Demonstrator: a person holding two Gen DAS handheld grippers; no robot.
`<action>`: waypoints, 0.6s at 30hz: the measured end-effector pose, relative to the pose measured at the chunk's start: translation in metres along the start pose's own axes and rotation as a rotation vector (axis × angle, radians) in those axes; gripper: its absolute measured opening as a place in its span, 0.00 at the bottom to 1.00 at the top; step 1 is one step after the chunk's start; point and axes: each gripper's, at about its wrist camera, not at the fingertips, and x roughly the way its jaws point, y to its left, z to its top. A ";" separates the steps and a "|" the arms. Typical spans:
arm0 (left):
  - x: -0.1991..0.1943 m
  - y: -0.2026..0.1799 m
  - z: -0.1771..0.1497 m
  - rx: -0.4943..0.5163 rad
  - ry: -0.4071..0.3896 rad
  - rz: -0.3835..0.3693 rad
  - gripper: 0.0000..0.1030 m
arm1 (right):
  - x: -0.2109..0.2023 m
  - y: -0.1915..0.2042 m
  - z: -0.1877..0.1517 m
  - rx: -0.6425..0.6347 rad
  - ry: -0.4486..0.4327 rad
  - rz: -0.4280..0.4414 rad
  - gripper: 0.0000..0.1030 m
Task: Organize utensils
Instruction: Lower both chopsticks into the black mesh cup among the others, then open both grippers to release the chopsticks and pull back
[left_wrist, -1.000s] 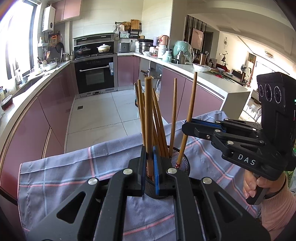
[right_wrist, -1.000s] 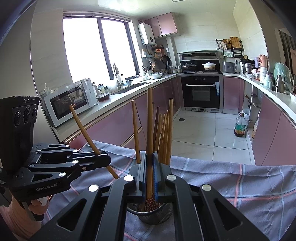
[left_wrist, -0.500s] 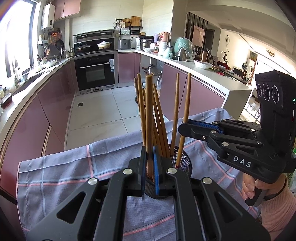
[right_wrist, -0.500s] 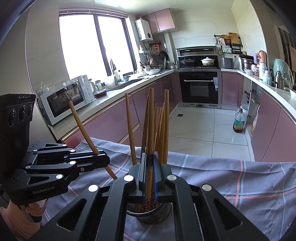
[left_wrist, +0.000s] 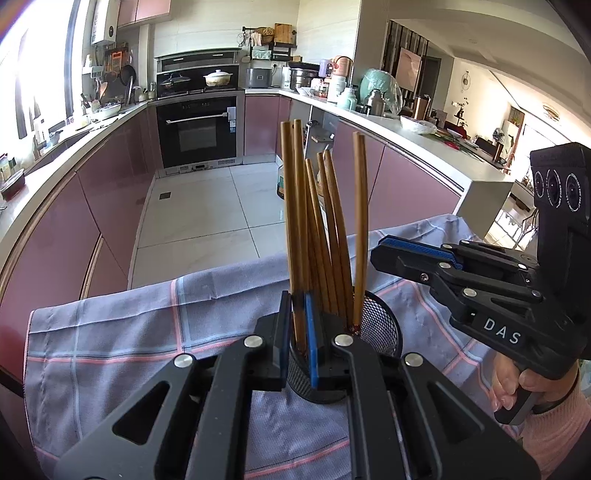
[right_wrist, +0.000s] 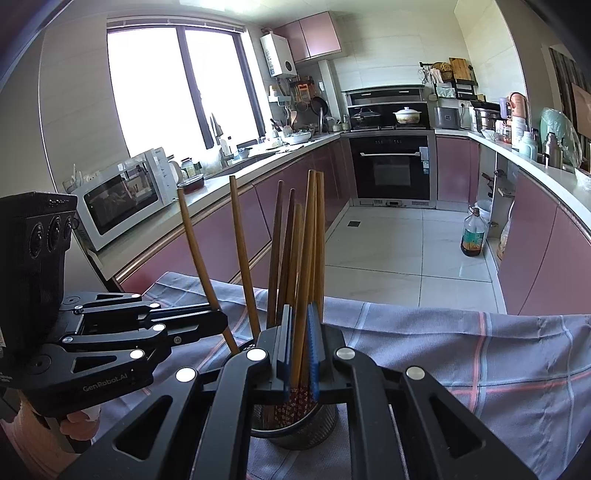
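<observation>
**Ana:** Where are the sticks (left_wrist: 332, 221)?

**Ben:** They stand in the cup (left_wrist: 376, 332). The cup sits on the cloth (left_wrist: 147, 332) that covers the tabletop.

**Ana:** What do the left tongs (left_wrist: 298, 306) have?

**Ben:** They are closed tight on one stick (left_wrist: 297, 221), just above the cup's rim. Its bottom end is down in the cup. From the other side you can see it lean away from the bunch.

**Ana:** And the right tongs (right_wrist: 300, 321)?

**Ben:** They are opening. A second stick (right_wrist: 308, 240) stands between them with a tiny gap beside it, so they do not squeeze it. Its bottom end is in the cup too.

**Ana:** Where are both tongs from the cup?

**Ben:** Both are right above its rim, one on each side. A hand (left_wrist: 532, 387) holds the right tongs by the handle.
</observation>
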 end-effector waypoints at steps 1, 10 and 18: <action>0.002 0.002 0.000 -0.005 0.000 -0.001 0.09 | 0.000 0.000 0.000 0.001 0.000 0.000 0.08; 0.004 0.005 -0.008 -0.030 -0.023 -0.003 0.22 | -0.005 0.000 -0.004 0.002 -0.005 0.012 0.12; -0.012 0.009 -0.031 -0.075 -0.090 0.085 0.54 | -0.020 0.011 -0.019 -0.030 -0.039 -0.019 0.49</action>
